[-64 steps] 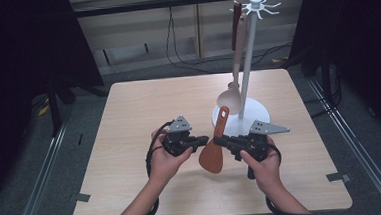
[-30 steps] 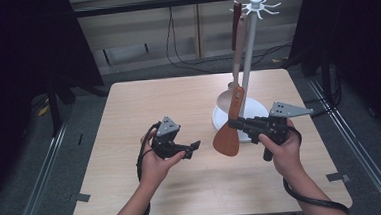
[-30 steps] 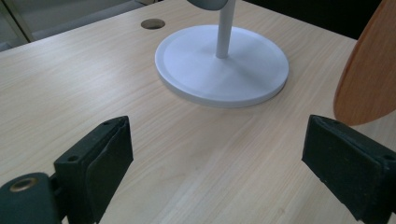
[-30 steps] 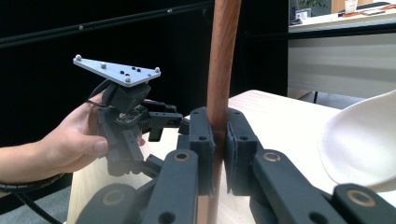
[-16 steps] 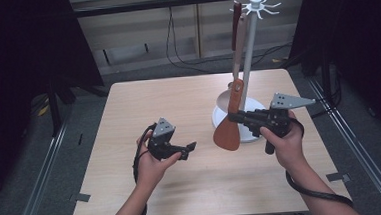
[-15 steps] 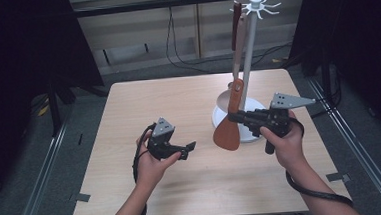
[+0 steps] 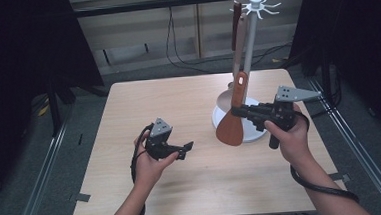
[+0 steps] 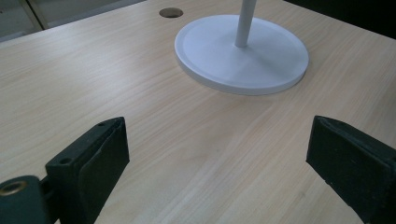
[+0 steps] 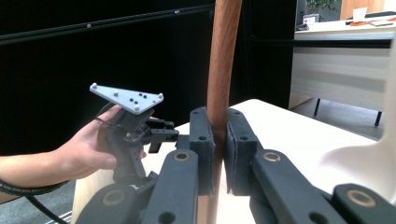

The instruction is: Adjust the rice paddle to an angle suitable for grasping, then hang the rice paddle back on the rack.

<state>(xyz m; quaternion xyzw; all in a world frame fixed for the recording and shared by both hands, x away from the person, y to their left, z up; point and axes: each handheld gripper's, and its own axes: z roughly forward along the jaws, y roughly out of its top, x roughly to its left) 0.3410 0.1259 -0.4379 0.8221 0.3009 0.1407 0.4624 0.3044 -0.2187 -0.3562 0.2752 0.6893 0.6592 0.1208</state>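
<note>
My right gripper (image 7: 240, 111) is shut on the handle of a brown wooden spatula (image 7: 232, 120), held upright with its blade down over the white rack base (image 7: 254, 131). In the right gripper view the spatula handle (image 9: 223, 60) rises between my right gripper (image 9: 219, 140). The white utensil rack pole (image 7: 250, 43) carries a hanging dark spoon (image 7: 235, 19) and a pale ladle (image 7: 232, 85). My left gripper (image 7: 187, 149) stands open, low over the table left of the rack. The left gripper view has the rack base (image 8: 243, 53) ahead of my left gripper (image 8: 219, 149).
The wooden table (image 7: 168, 104) has bare room on its left half and along the front. A round cable hole (image 8: 170, 12) lies beyond the rack base. Dark curtains and floor rails surround the table.
My right gripper has carried the spatula right and up toward the rack pole. My left gripper let go earlier and has drawn back left and down, open.
</note>
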